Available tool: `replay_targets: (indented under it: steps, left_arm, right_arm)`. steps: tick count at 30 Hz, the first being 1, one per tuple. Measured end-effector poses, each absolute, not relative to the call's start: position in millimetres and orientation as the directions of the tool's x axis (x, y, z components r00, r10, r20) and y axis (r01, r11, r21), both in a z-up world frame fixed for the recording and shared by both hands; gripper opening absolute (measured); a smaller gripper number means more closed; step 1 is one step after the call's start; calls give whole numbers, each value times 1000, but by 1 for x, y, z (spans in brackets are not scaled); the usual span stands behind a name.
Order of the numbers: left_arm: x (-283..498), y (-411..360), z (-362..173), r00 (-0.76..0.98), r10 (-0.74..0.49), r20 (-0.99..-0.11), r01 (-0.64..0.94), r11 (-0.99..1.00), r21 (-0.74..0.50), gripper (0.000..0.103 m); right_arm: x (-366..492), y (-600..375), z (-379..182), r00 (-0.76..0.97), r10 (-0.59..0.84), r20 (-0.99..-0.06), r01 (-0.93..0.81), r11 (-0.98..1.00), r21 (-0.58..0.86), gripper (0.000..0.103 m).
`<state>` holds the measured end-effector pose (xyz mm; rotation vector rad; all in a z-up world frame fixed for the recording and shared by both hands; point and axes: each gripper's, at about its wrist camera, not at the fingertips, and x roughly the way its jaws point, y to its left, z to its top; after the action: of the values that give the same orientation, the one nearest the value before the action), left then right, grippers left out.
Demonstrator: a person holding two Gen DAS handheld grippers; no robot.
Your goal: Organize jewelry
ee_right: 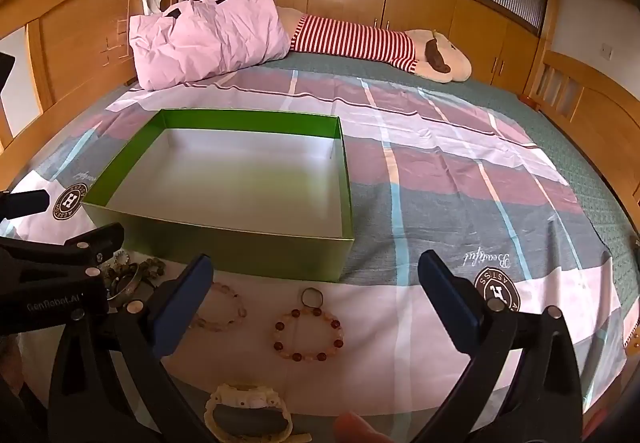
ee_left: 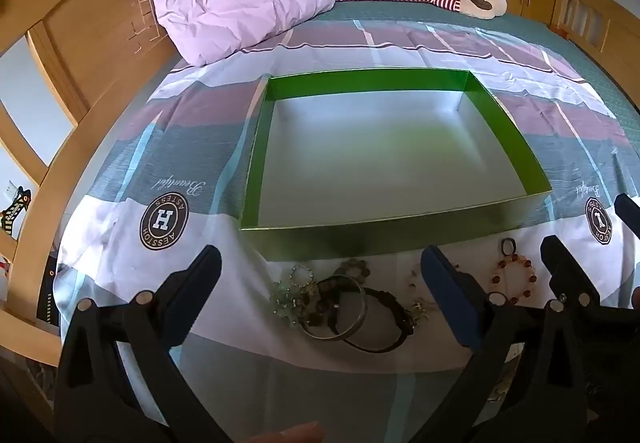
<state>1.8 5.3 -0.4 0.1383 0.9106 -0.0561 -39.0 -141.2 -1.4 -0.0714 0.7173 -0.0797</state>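
A shallow green box (ee_left: 384, 239) with a pale, bare inside sits open on the bedspread, its near wall facing the jewelry. Just in front of that wall lies a tangled heap (ee_left: 340, 303): a silver bangle (ee_left: 340, 323), a dark bracelet (ee_left: 384, 327) overlapping it, and greenish beaded pieces, hard to separate in the clutter. To the right, apart from the heap, a bracelet of amber and pale beads (ee_right: 308, 335) lies flat in a ring, a small dark ring (ee_right: 312, 297) touching its far edge. A pale translucent bead bracelet (ee_right: 224, 309) rests beside it, and a cream carved bangle (ee_right: 248, 415) lies nearest the camera.
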Motion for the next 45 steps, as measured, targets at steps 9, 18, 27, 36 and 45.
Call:
replay_targets:
  steps: [9,18,27,36,45]
  left_arm:
    - [1,3,-2,608,33,-794,88,990,109,101]
    - [1,4,-2,606,36,-795,90,989,113,101]
    - [0,4,-5,604,40,-796,89,989,118,101]
    - [1,2,-7,600,45,-798,87,989,121,101]
    - [0,3,-9,597,48,-800,87,988,124,101]
  right_arm:
    - [-38,-139,1,746,-94,-659,43,995,-93,102]
    - [-41,-138,-4,755,-94,-648,37,994,-101,102]
    - [-42,-137,-4,756,-94,-648,36,994,-102,102]
    - [-42,-136,-4,756,-93,-648,35,994,-102,102]
    - [-43,-134,-5,758,-97,-645,35,994,-108,102]
